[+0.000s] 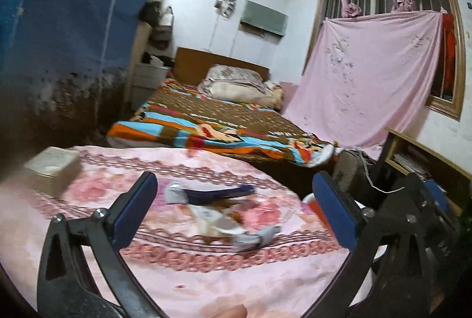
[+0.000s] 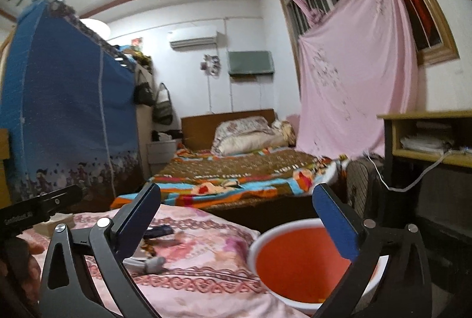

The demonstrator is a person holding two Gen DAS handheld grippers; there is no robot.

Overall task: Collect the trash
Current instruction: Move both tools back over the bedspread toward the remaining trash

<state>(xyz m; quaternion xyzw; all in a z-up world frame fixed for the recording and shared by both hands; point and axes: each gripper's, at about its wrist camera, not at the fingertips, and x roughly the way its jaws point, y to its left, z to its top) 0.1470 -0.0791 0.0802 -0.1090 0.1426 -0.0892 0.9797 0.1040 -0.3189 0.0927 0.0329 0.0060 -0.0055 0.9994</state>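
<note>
Setting: a bedroom under a ceiling light, where a surface draped in a pink floral cloth [image 1: 206, 273] stands before a bed with a striped quilt [image 1: 224, 123].

Left tool [image 1: 236, 206]: jaws spread wide and empty, hovering above the cloth and aimed at the litter.

Right tool [image 2: 239, 223]: jaws also wide apart, nothing between them, held over the near edge of the cloth beside the basin.

Trash: a loose scatter in the middle of the cloth — a dark blue strip [image 1: 218, 192], crumpled pale wrappers [image 1: 215, 219] and a grey-white packet [image 1: 253, 238] nearest the left tool. Motion blur hides finer detail.

Receptacle: a white basin with a red inside [image 2: 298, 262], just off the cloth's right edge and close under the right tool; it looks the likely place for the trash.

Also there: a pale box [image 1: 53, 167] at the cloth's far left, well apart from the litter.

Handling, as a judgement: the pieces look light, thin and limp, likely to crumple or slide on the soft cloth. Pinching the bunched, raised part of each wrapper — not a flat edge — seems safest, without snagging the cloth beneath.

Progress: nothing is in either tool, so collecting appears to be ahead.
</note>
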